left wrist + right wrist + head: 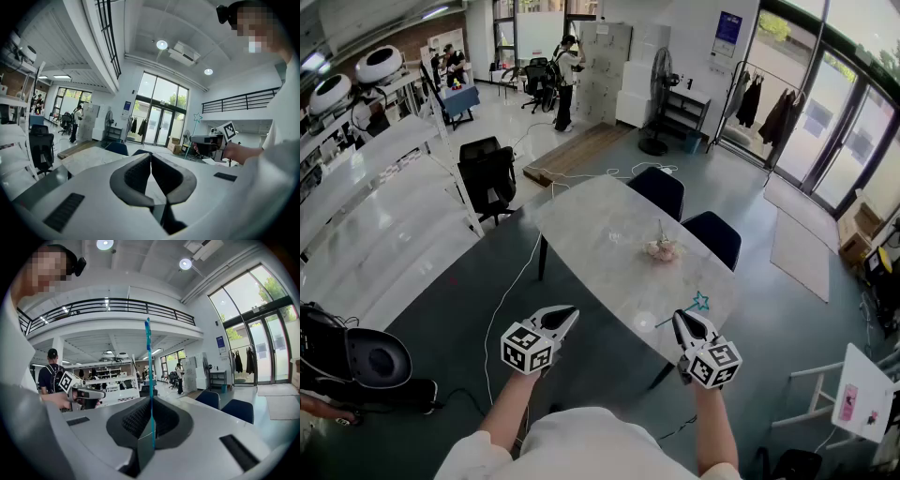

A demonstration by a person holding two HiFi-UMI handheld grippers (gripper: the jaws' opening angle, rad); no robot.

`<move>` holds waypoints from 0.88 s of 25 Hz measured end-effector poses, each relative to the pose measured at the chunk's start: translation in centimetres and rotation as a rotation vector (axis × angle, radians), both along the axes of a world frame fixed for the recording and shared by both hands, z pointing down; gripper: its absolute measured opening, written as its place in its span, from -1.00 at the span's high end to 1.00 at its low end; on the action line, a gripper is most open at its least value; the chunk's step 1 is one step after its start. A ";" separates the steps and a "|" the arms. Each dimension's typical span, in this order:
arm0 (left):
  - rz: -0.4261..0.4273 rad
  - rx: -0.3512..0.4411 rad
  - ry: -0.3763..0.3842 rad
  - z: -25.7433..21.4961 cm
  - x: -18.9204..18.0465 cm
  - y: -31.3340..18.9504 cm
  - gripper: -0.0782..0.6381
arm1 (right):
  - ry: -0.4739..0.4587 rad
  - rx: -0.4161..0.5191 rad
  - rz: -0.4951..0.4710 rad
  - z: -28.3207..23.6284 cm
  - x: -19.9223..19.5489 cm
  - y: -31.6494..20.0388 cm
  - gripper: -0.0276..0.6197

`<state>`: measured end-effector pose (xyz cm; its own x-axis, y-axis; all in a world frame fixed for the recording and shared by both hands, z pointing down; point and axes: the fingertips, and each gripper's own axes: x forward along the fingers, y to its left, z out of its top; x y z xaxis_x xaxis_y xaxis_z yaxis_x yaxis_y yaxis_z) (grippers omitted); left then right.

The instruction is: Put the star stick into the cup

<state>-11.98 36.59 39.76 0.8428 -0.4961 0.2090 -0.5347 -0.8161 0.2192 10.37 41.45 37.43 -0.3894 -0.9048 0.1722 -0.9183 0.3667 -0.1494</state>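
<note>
Two jaw pairs closed: right hand-held gripper (682, 321) clamps the star stick (700, 301); left hand-held gripper (568, 315) has jaws together, empty. Both sit at the table's (581, 220) near edge.

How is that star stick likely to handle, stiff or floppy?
Probably fairly stiff: the star stick stands straight out of the shut right gripper. Likely light, being so thin. The star at its tip may make it pivot.

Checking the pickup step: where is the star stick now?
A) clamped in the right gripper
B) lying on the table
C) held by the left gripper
A: the star stick stands clamped between the shut jaws of the right gripper.
</note>
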 end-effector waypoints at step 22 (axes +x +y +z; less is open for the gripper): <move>-0.050 -0.014 -0.020 2.1 5.4 1.3 0.72 | -0.021 -0.015 -0.082 2.2 4.8 -0.5 0.87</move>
